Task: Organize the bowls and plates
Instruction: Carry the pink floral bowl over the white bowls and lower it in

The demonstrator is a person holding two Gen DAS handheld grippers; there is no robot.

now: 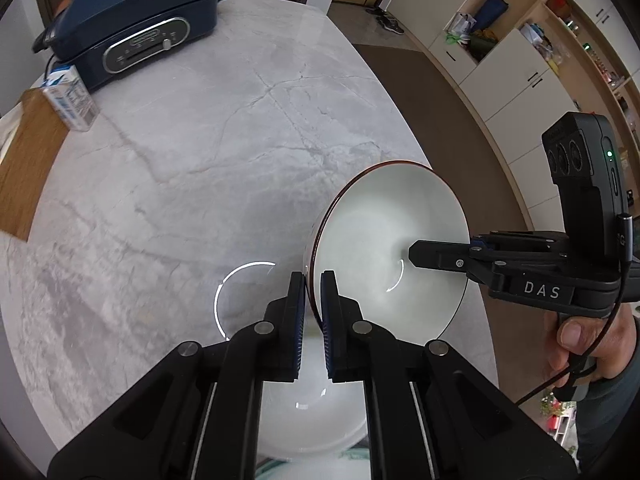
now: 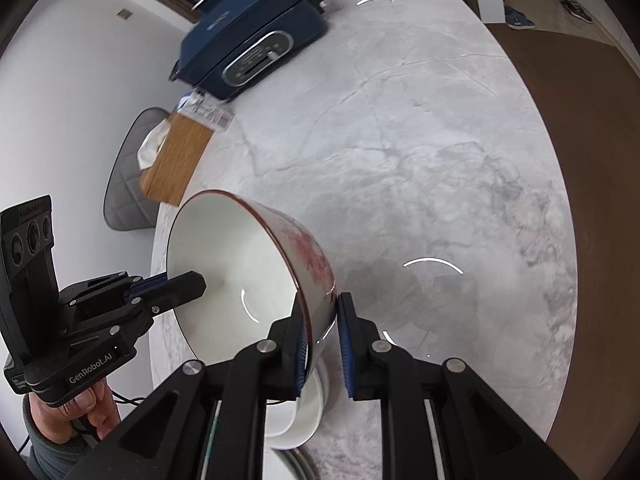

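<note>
A white bowl with a dark red rim point(image 1: 384, 240) and a red pattern on its outside point(image 2: 308, 256) hangs tilted on its side above the marble table. My left gripper point(image 1: 313, 308) is shut on its rim at the near edge. My right gripper point(image 2: 324, 340) is shut on the bowl's wall, one pad inside and one outside. In the left wrist view one finger of the right gripper point(image 1: 420, 255) reaches into the bowl. In the right wrist view the left gripper point(image 2: 192, 285) does the same. Beneath them sits a plain white bowl point(image 1: 308, 408) point(image 2: 308, 404), partly hidden by the fingers.
A blue electric cooker point(image 1: 132, 28) point(image 2: 256, 40) stands at the table's far end, with a small carton point(image 1: 70, 100) and a wooden tissue box point(image 2: 176, 160) beside it. A grey chair point(image 2: 128, 184) is off the table's edge. Shelving point(image 1: 520, 60) lines the wall. A hand point(image 1: 580, 340) grips each handle.
</note>
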